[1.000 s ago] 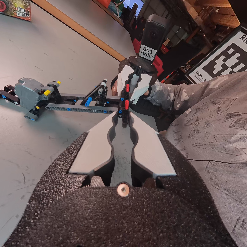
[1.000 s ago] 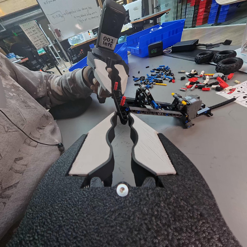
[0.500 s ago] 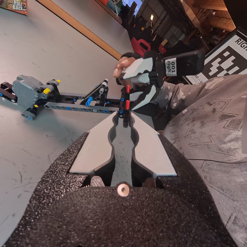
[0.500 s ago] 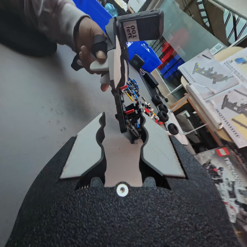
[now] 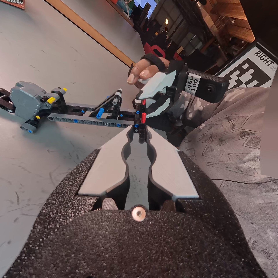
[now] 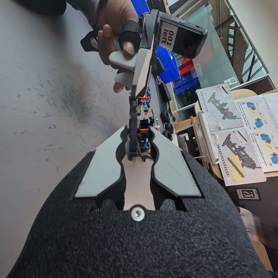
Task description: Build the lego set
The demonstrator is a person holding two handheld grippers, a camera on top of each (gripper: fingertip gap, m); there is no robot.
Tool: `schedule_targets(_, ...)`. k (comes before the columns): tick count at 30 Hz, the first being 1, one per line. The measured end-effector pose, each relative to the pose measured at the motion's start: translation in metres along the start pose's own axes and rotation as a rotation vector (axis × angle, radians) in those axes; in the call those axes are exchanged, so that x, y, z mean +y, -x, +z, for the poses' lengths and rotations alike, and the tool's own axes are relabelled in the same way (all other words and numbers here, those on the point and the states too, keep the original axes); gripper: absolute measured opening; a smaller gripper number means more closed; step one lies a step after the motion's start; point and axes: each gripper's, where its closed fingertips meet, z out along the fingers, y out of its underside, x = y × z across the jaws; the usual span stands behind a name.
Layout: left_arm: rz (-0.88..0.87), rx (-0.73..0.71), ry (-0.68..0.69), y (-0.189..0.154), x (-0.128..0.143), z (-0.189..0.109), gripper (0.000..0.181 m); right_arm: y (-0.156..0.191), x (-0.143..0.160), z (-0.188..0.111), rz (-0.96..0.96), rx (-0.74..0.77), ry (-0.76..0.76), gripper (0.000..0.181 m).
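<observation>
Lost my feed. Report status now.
Left gripper shut on black upright end beam of grey-black lego chassis. Right gripper open around it. Nothing obstructing.

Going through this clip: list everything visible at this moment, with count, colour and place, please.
Lego chassis: one, grey and black with blue, yellow and red pins, lying on the table.
Black end beam: one, upright at the chassis's near end, between both grippers.
Table: one, grey, scuffed.
Loose Lego parts: many, blue, red, black, farther along the table.
Tyres: at least three, black, near the table edge.
Instruction pages: open spread, white, on a stand at right.
Blue bins: count unclear, background.
Left gripper: shut on the black end beam.
Right gripper: open around the black end beam.
</observation>
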Motion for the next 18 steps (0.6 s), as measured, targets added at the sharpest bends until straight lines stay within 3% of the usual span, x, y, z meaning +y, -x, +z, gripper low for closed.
schedule_targets(2, -0.016, 0.010, -0.010, -0.0005, -0.0014, -0.0007, 0.015, 0.0030, -0.0007, 0.0008, -0.006, -0.009, 0.002, 0.017)
schedule_targets(18, -0.054, 0.024, -0.030, 0.0009, -0.0040, -0.0032, 0.015, -0.0008, -0.0025, 0.0024, 0.092, 0.014, -0.024, 0.017)
